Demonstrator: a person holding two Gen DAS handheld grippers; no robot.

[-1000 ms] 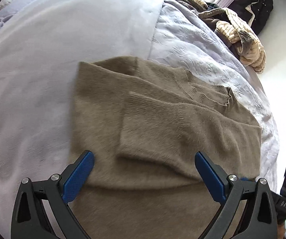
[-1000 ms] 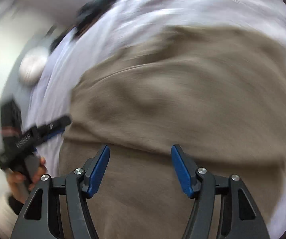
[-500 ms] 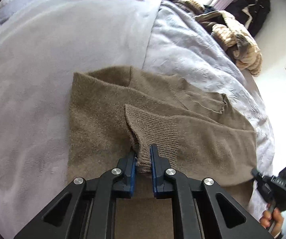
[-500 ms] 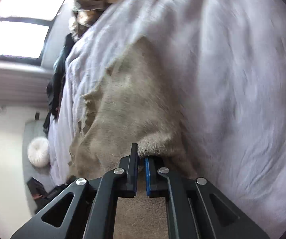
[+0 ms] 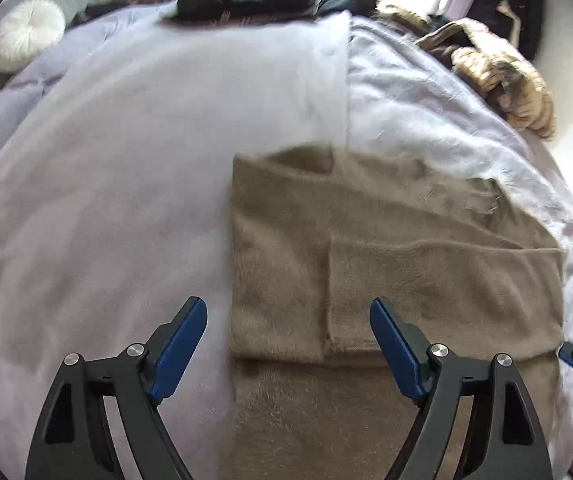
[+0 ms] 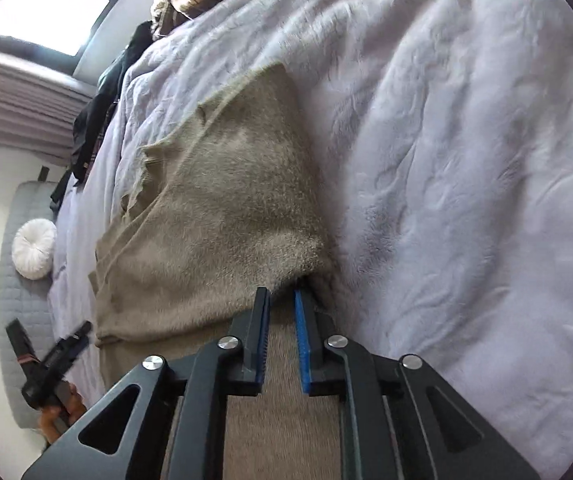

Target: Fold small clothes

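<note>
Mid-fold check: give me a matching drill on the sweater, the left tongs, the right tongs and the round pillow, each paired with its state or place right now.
Things:
1. sweater
2. left tongs
3. right tongs
4. round pillow

States or places:
A. white, on the grey mat off the far corner of the bed
B. narrow gap, at the sweater's folded edge, just opening
C. wide open, nothing between, just opening
D. tan, flat on the bed, sleeve folded across

Pairs: 1-D, 2-C, 3-B, 4-A

Sweater (image 5: 386,248): fuzzy, matt taupe knit, ribbed at the collar. Blanket (image 5: 126,184) beyond the left gripper (image 5: 288,344): soft, matt lilac fleece. Gripper frames: matt black plastic, shiny metal pins; pads (image 6: 301,344): blue, ridged.
</note>
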